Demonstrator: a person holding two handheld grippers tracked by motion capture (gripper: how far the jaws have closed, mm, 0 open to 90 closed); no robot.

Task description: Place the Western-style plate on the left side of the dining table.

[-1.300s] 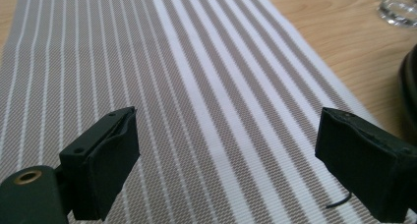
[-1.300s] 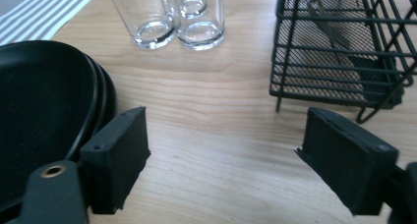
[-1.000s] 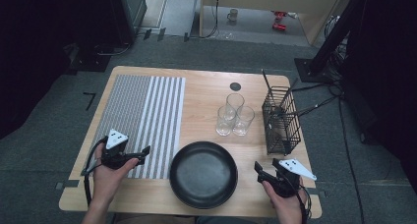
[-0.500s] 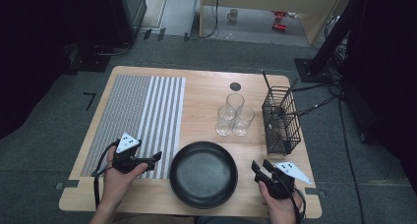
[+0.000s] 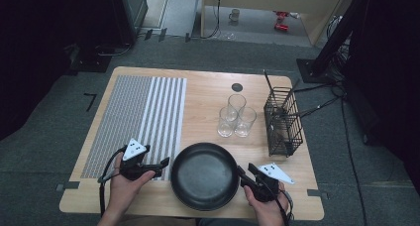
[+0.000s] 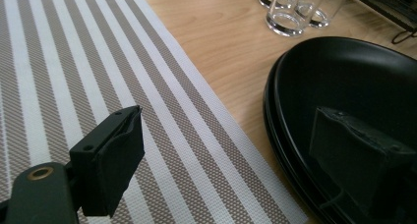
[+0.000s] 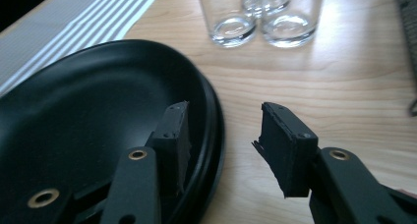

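1. High view: black pan (image 5: 205, 175), empty, at the table's (image 5: 208, 102) 6 o'clock edge. Three empty glasses (image 5: 234, 122) at the pan's 1 o'clock; wire basket (image 5: 282, 122) at 2 o'clock, contents unclear. Left gripper (image 5: 162, 164) at the pan's 9 o'clock, right gripper (image 5: 241, 174) at 3 o'clock.
2. Left gripper view: jaws spread wide, one over the striped mat (image 6: 98, 86), one over the pan's rim, holding nothing.
3. Right gripper view: jaws spread, straddling the pan's rim; contact unclear.
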